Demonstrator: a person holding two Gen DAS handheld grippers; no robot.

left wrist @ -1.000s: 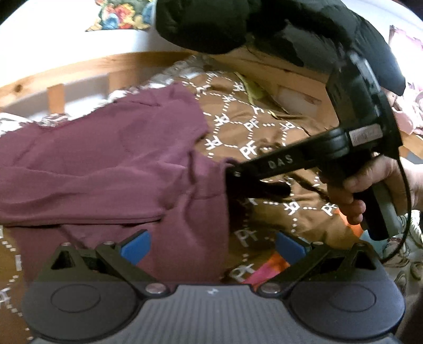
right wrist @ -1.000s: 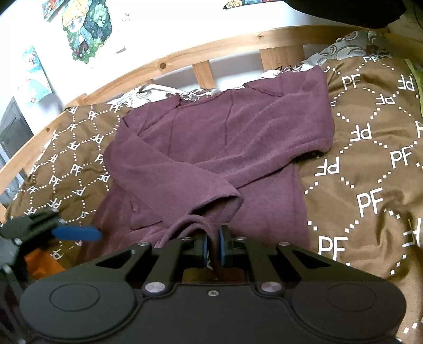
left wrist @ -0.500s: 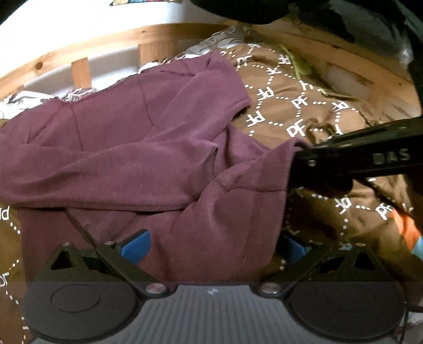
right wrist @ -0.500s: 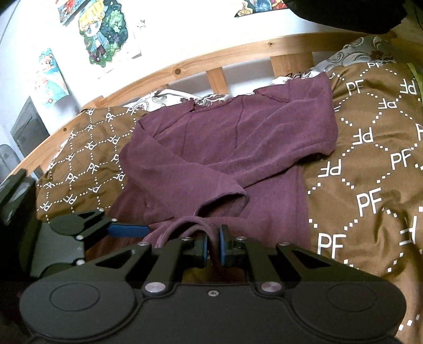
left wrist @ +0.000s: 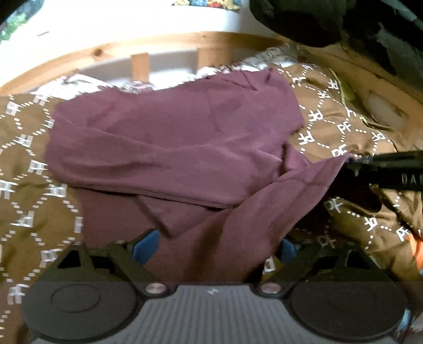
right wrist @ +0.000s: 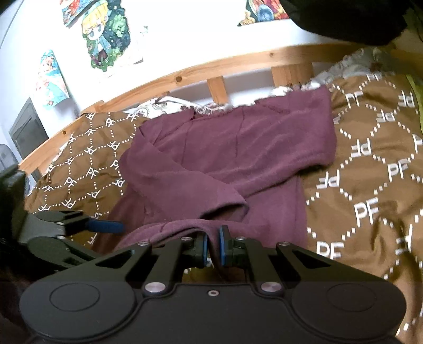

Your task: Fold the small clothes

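A maroon long-sleeved top [left wrist: 171, 137] lies on the brown PF-patterned bedspread [left wrist: 31, 185], one sleeve folded across its body. It also shows in the right wrist view [right wrist: 238, 148]. My right gripper [right wrist: 212, 250] is shut on the top's bottom hem and lifts that corner; it shows from the side in the left wrist view [left wrist: 354, 161]. My left gripper [left wrist: 214, 244] is open, its blue pads either side of the hem cloth, which hangs between them. It also shows at the left of the right wrist view [right wrist: 105, 227].
A wooden bed rail [right wrist: 211, 68] runs along the far side below a white wall with posters [right wrist: 108, 37]. A dark garment [left wrist: 330, 18] hangs at the top right. Patterned white bedding [right wrist: 171, 105] lies behind the top.
My left gripper has swung left and closer along the hem, so more of the top shows. My right gripper has kept its hold and lifted the hem corner slightly.
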